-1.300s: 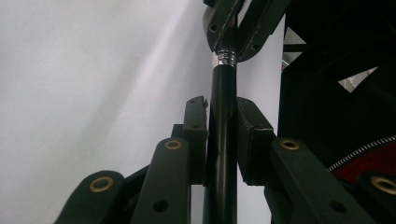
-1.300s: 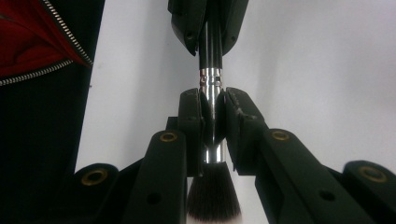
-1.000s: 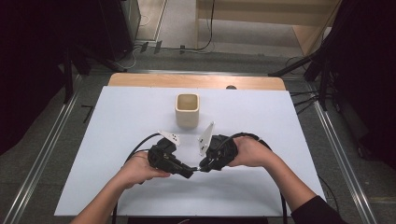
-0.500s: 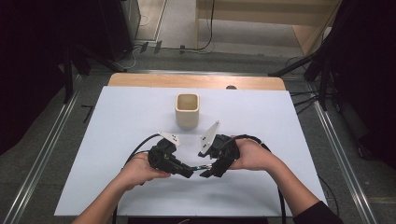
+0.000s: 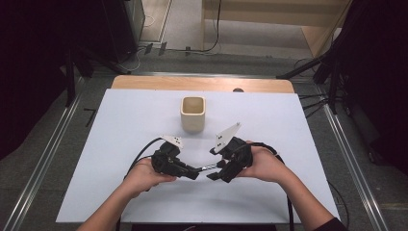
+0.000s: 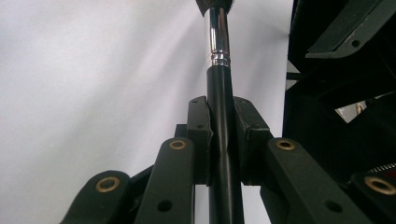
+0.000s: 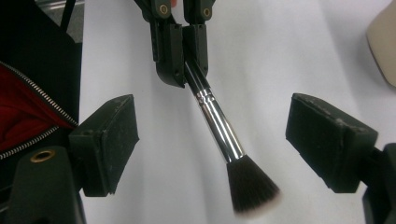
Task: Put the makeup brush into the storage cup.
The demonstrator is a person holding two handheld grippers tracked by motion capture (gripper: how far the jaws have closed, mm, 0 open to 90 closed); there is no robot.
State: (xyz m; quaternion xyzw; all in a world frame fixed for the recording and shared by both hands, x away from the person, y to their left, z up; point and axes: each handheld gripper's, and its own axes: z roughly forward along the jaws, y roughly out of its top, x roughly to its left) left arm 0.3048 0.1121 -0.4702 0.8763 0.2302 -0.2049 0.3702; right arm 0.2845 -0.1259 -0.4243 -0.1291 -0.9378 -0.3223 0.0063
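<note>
A makeup brush (image 5: pixel 206 168) with a black handle, chrome ferrule and dark bristles hangs level just above the white table (image 5: pixel 120 120) near its front. My left gripper (image 5: pixel 192 173) is shut on the handle (image 6: pixel 220 93), which runs up between its pads (image 6: pixel 200 126). In the right gripper view the brush (image 7: pixel 219 130) points toward me, bristles lowest. My right gripper (image 5: pixel 217 172) faces the left one; its jaws have just been opening and stand wide, pads (image 7: pixel 105 140) well clear on both sides of the ferrule.
A beige square cup (image 5: pixel 193 113) stands upright at the middle of the table, beyond both hands. A wooden strip (image 5: pixel 202 84) runs along the far edge. Cables trail from both grippers. Red zippered fabric (image 7: pixel 28 112) lies at the left of the right gripper view.
The right gripper's jaws have opened off the brush and that hand has drawn slightly to the right. The left gripper keeps the brush and has stayed put.
</note>
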